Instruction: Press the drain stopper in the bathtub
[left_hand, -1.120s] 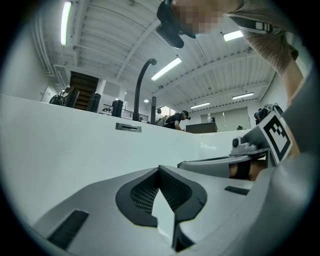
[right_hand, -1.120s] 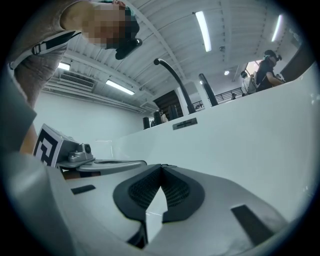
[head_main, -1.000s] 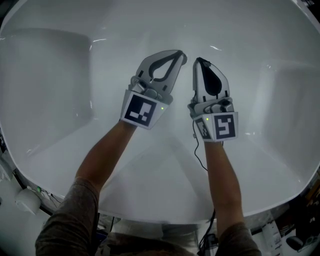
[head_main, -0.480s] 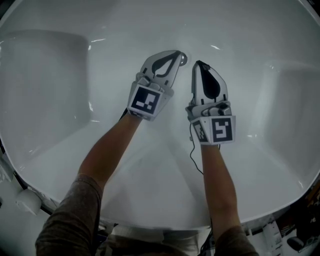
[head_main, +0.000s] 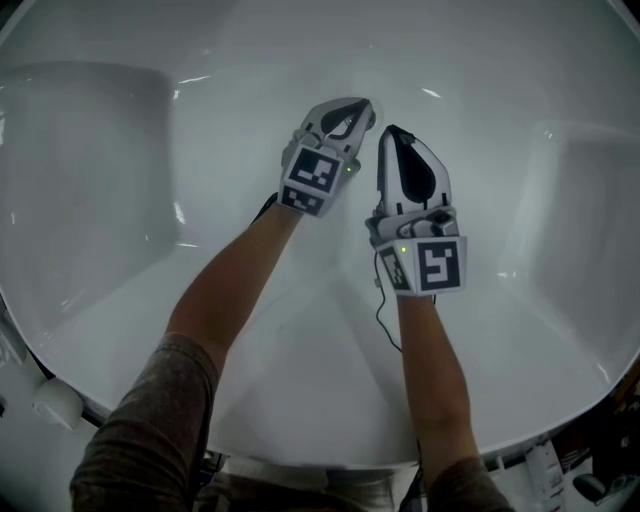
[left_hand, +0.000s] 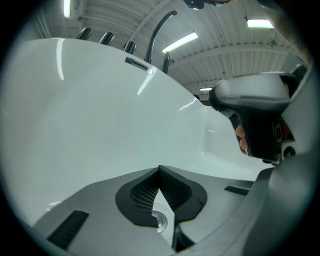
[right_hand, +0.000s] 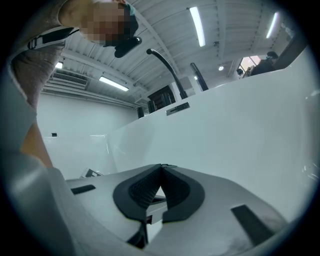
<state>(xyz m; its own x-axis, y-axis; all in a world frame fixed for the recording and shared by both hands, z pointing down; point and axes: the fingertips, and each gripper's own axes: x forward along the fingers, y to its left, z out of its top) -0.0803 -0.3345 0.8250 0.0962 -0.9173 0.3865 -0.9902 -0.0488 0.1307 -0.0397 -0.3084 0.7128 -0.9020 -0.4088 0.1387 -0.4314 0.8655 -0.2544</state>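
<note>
The left tool (head_main: 360, 106) is held with its jaws closed tip to tip and nothing gripped. The drain stopper (left_hand: 159, 220) is seen just beneath its tips, on the bathtub (head_main: 150, 300) floor. The right tool (head_main: 386, 132), likewise closed and empty, is held just beside it.

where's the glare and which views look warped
Head view: dim and bluish, with thin glare streaks on the bathtub walls and dark corners. Left gripper view: fisheye bend inside a black ring, a bright streak on the tub wall, and the drain stopper glinting through the gap below the shut jaws. Right gripper view: same fisheye bend, bright ceiling lights, mosaic patch at top.
</note>
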